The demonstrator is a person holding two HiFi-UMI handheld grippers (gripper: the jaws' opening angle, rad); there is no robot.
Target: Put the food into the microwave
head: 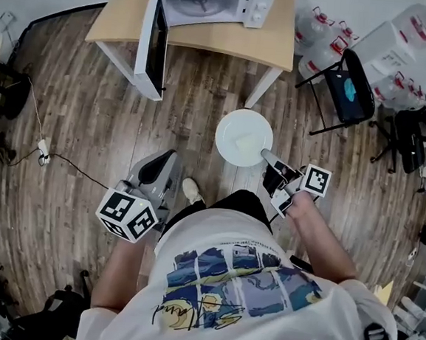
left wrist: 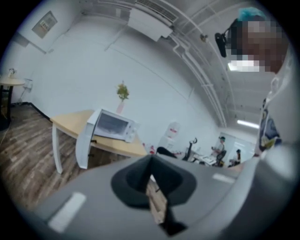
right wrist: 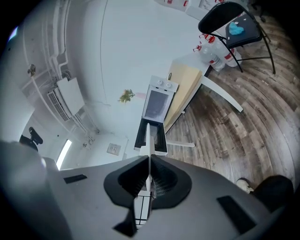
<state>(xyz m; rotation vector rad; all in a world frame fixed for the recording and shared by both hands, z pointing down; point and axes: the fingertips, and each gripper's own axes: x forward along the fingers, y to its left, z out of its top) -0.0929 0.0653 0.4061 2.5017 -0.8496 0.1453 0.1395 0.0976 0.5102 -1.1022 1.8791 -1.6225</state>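
In the head view a white plate (head: pixel 243 137) with a pale piece of food (head: pixel 245 142) hangs over the wooden floor. My right gripper (head: pixel 264 156) is shut on its near right rim. From the right gripper view the plate's rim (right wrist: pixel 149 140) is a thin white edge clamped between the jaws (right wrist: pixel 149 158). The white microwave (head: pixel 213 1) stands on a wooden table (head: pixel 275 49) ahead, and its door (head: pixel 151 45) hangs wide open on the left. My left gripper (head: pixel 170 156) is low on the left, shut with nothing in it (left wrist: pixel 151 161). It faces the microwave (left wrist: pixel 111 125).
A black folding chair (head: pixel 350 89) and several water jugs (head: pixel 317 34) stand to the right of the table. Office chairs (head: pixel 416 131) crowd the far right. A cable with a power strip (head: pixel 43 151) lies on the floor at left. My shoe (head: pixel 191 191) shows below the plate.
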